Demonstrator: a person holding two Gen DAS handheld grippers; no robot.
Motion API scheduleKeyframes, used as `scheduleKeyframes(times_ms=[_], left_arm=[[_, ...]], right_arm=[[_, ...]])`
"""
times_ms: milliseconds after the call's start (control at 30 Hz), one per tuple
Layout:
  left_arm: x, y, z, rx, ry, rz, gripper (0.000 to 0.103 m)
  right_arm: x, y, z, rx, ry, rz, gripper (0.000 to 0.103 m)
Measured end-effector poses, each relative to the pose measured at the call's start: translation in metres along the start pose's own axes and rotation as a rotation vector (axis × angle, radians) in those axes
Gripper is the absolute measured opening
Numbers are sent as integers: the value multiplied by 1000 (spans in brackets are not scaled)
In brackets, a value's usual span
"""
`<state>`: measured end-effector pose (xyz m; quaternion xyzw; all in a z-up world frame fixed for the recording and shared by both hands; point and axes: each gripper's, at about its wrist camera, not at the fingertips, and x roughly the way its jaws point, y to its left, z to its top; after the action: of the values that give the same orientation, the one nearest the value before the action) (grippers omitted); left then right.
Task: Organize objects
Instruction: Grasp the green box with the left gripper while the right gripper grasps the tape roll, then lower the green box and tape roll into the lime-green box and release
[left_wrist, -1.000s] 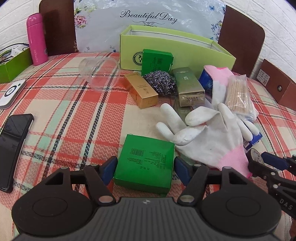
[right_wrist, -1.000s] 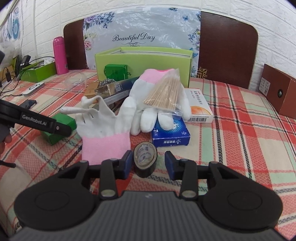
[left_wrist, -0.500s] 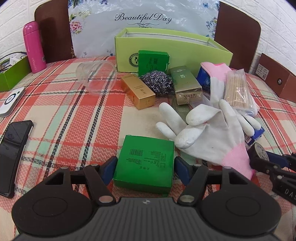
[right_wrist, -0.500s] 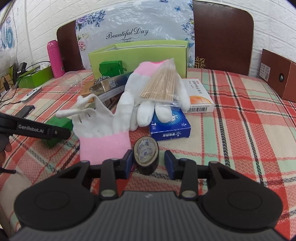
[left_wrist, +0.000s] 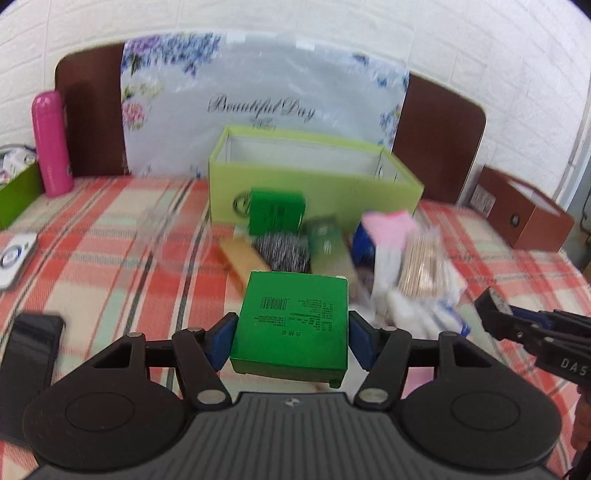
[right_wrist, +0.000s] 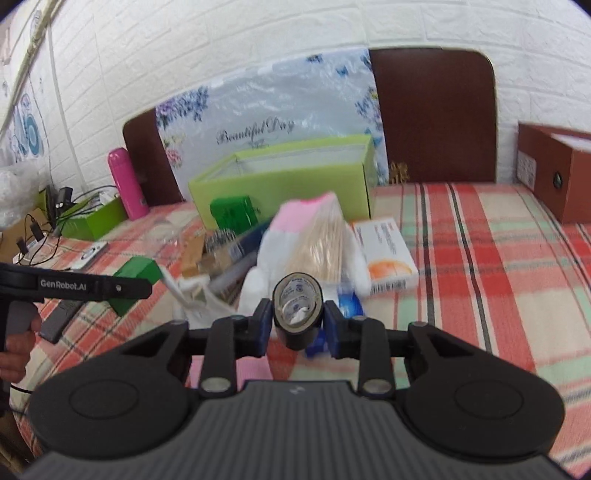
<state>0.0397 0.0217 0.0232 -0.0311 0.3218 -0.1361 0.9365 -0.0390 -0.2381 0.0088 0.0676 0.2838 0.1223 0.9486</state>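
Note:
My left gripper (left_wrist: 291, 338) is shut on a flat green box (left_wrist: 291, 317) and holds it above the plaid tablecloth; the box also shows in the right wrist view (right_wrist: 138, 273). My right gripper (right_wrist: 297, 321) is shut on a black tape roll (right_wrist: 297, 310), lifted off the table. The open lime-green box (left_wrist: 314, 184) stands at the back, also seen in the right wrist view (right_wrist: 288, 184). In front of it lie a smaller green box (left_wrist: 277, 214), a steel scourer (left_wrist: 282, 251), gold boxes, white-pink gloves (left_wrist: 388, 258) and a toothpick pack (left_wrist: 421, 266).
A pink bottle (left_wrist: 51, 144) and a green tray stand at the back left. A black phone (left_wrist: 29, 354) and a white remote (left_wrist: 14, 254) lie at the left. A brown box (left_wrist: 524, 218) sits at the right. A white-orange carton (right_wrist: 386, 251) lies right of the gloves.
Both grippers have lifted their loads off the table: the left with the green box, the right with the tape roll. The views have tilted up toward the lime-green box.

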Motion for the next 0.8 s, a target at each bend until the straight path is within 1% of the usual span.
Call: scheduleKeyframes(times_ms=[167,300,467,600,700,800], left_arm=[[-1,-5,45,13,-99,-35,65],[14,-12,78,36,-132,-37,65],[49,-14,118,9,-121,-49,65],[85,-12,144,-26,-108,-17,65],[113,-9,156,-48,-77,-7,65],[143,-6,164,-61,-39,15,65]], right_arm=[[13,5,40,-53,-66,17,29],[31,8,70,-103,-104,2,29],[64,5,105,-131,-132,-21,29],[96,-4,129,-124,-146,-44,29],[125,-15,143,-105,-132,-62,29],[155,-23,150,-87,-99,-87,29]])
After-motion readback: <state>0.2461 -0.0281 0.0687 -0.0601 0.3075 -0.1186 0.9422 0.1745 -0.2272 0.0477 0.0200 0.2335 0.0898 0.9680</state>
